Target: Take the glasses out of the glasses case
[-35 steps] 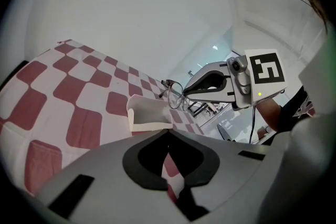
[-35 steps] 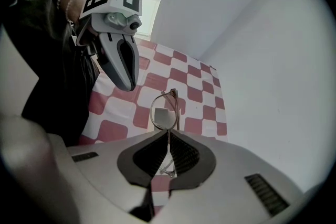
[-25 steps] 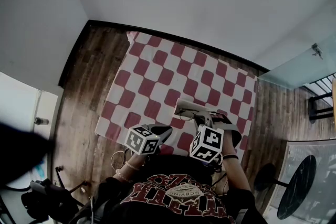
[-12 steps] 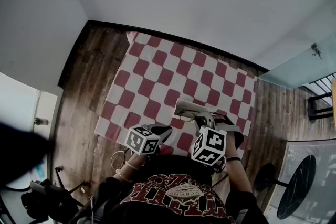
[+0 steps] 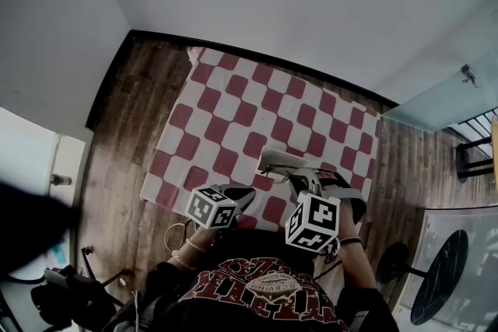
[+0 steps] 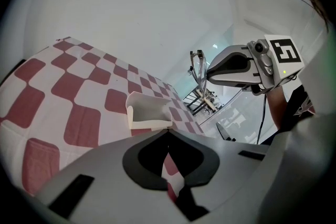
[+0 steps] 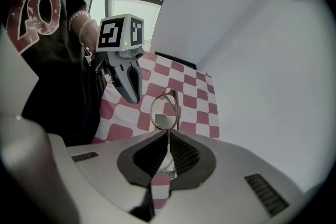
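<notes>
Right gripper (image 7: 168,132) clamped on glasses (image 7: 165,113), held clear of open glasses case (image 6: 148,110) near front edge of checkered cloth (image 5: 226,113); left gripper (image 6: 168,132) closed, empty.

glasses (image 7: 166,113): thin metal wire frame, clear glossy lenses. glasses case (image 6: 148,111): smooth matt, plastic-looking. cloth (image 5: 233,120): matt checked fabric. floor (image 5: 117,144): dark wood planks.
</notes>
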Available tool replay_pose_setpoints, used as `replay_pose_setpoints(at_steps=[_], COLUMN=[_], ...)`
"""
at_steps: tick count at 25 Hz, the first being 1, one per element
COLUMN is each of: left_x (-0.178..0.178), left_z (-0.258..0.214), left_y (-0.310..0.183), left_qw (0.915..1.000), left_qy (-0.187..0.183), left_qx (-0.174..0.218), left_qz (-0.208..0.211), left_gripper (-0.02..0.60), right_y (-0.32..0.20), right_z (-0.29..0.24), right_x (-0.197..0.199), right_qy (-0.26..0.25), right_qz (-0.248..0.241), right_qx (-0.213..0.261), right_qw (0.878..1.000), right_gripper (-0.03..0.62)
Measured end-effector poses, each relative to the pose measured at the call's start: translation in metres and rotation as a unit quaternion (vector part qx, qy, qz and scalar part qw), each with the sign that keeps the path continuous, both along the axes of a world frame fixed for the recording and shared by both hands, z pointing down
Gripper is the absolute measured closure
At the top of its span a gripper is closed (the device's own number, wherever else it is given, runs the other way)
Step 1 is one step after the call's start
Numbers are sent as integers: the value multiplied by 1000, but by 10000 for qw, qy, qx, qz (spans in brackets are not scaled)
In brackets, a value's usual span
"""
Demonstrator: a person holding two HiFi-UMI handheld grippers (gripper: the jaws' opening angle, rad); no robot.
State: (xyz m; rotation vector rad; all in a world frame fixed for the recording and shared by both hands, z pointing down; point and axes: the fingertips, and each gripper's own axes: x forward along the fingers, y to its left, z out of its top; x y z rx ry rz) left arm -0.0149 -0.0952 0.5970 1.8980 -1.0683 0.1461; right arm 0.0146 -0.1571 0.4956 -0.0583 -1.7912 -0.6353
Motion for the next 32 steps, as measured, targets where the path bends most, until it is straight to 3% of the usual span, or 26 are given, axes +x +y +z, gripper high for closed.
replay_pose_setpoints(at_steps=[32], left_x=[7], left_z=[3], left_y=[3], left_qw=[9999], left_qy=[54], left_qx=[-43], left_qz=[150], left_gripper=[583], right_y=[24], right_z=[-35], right_x=[14], right_qy=[106], right_qz=[-147], right_qx=[-165], right_qw=[9997], right_gripper=[566])
